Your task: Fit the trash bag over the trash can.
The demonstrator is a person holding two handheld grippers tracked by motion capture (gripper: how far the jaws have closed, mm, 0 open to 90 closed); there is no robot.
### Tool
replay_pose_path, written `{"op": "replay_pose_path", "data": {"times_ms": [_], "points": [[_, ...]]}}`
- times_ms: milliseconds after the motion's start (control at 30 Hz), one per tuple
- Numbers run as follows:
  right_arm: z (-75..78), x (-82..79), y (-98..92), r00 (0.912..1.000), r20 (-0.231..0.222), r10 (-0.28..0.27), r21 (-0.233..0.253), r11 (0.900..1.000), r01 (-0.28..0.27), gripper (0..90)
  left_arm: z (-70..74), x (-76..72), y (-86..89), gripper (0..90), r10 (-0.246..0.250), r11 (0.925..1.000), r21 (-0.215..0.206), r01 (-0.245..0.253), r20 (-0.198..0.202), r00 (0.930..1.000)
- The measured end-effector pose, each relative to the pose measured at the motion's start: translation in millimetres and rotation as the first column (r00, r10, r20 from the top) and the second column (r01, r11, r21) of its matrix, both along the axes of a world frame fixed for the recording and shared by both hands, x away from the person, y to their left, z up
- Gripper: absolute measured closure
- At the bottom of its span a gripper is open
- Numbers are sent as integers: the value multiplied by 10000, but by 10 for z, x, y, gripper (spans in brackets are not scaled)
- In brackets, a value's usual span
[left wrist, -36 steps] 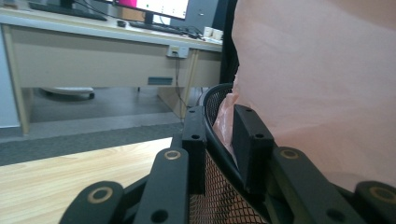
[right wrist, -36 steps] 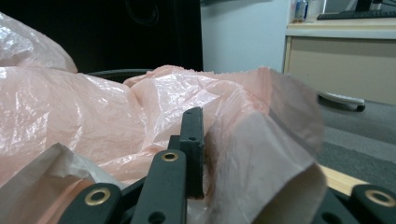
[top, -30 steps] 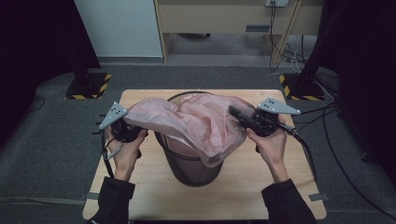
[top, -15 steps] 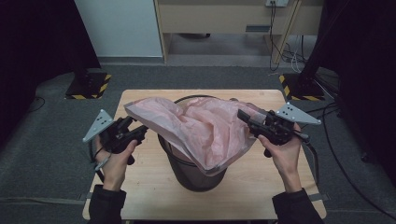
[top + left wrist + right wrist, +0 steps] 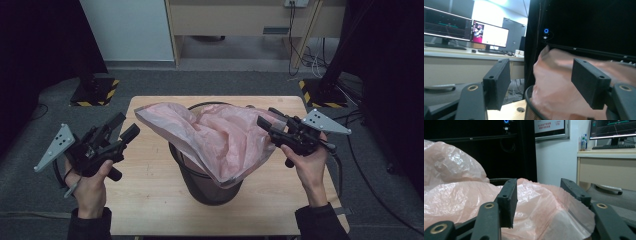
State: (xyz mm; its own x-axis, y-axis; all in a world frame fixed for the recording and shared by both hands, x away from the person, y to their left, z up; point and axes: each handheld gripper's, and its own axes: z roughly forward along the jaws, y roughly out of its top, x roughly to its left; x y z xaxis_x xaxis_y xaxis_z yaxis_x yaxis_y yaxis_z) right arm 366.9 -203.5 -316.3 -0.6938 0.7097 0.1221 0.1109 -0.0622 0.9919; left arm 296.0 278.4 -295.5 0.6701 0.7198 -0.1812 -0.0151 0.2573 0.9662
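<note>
No writing could be read on anything at the table. The left gripper (image 5: 120, 134) hovered off the left edge of the wooden table (image 5: 150, 200), jaws spread and empty, apart from the bag. One pink plastic bag (image 5: 220, 140) lay draped over the single dark waste bin (image 5: 210, 190) at the table's middle. The right gripper (image 5: 267, 124) was at the bag's right edge, jaws spread, with the plastic bunched just before them. Two monitors (image 5: 466, 31) glowed on a desk behind.

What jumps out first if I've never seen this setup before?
A crumpled pink plastic bag is draped over a dark bin in the middle of the wooden table. On either side, a hand holds a black two-jaw tool: the left gripper open and apart from the bag, the right gripper open at its edge.
</note>
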Motion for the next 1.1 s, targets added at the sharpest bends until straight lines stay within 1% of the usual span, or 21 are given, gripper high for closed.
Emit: {"op": "replay_pose_path", "data": {"times_ms": [67, 167, 233, 267, 400, 533, 567, 600, 667, 767, 800, 900, 933, 1000, 1067, 1100], "points": [[17, -9, -13, 10000, 63, 7, 94, 10000, -8, 477, 53, 16, -21, 301, 6, 9999, 102, -6, 7, 10000], [44, -17, -37, 9998, 179, -7, 167, 9999, 4, 469, 102, 67, -73, 300, -112, 9997, 202, 114, -108, 9999], [60, -22, -50, 9998, 211, -2, 204, 9998, -2, 465, 111, 107, -108, 313, -255, 9995, 156, 258, -192, 9995], [65, -24, -57, 9997, 236, -7, 191, 9998, 2, 464, 110, 136, -128, 315, -327, 9993, 150, 332, -304, 9990], [76, -23, -79, 9996, 268, -35, 180, 9998, 30, 458, 88, 209, -177, 378, -630, 9979, 122, 637, -501, 9968], [85, -32, -88, 9998, 208, 31, 253, 9997, -36, 451, 60, 249, -226, 506, -946, 9948, 317, 964, -531, 9941], [87, -31, -92, 9997, 235, 61, 271, 9996, -67, 450, 51, 258, -236, 563, -1073, 9934, 341, 1091, -520, 9929], [88, -33, -96, 9997, 247, 85, 269, 9996, -91, 447, 44, 264, -249, 611, -1093, 9931, 375, 1113, -518, 9927], [92, -42, -108, 9994, 286, 168, 245, 9995, -175, 438, 31, 275, -269, 721, -1183, 9910, 566, 1212, -530, 9916], [104, -63, -153, 9990, 385, 244, 203, 9995, -252, 428, 14, 292, -272, 851, -1086, 9906, 759, 1142, -743, 9913], [109, -71, -174, 9989, 402, 254, 210, 9994, -263, 424, 9, 297, -260, 878, -953, 9918, 777, 1016, -803, 9922], [127, -96, -248, 9982, 525, 292, 267, 9992, -306, 411, -23, 313, -216, 900, -676, 9940, 796, 756, -988, 9928], [132, -103, -266, 9981, 530, 306, 284, 9991, -321, 406, -45, 321, -198, 900, -504, 9942, 888, 604, -1109, 9925], [141, -119, -312, 9974, 612, 386, 212, 9990, -399, 397, -89, 332, -171, 900, -432, 9945, 893, 547, -1259, 9911], [141, -139, -347, 9957, 705, 599, 195, 9979, -614, 385, -143, 338, -150, 900, -349, 9937, 1001, 494, -1422, 9892], [137, -147, -362, 9940, 751, 797, 187, 9965, -813, 378, -172, 340, -144, 900, -356, 9937, 998, 509, -1493, 9882]]}}
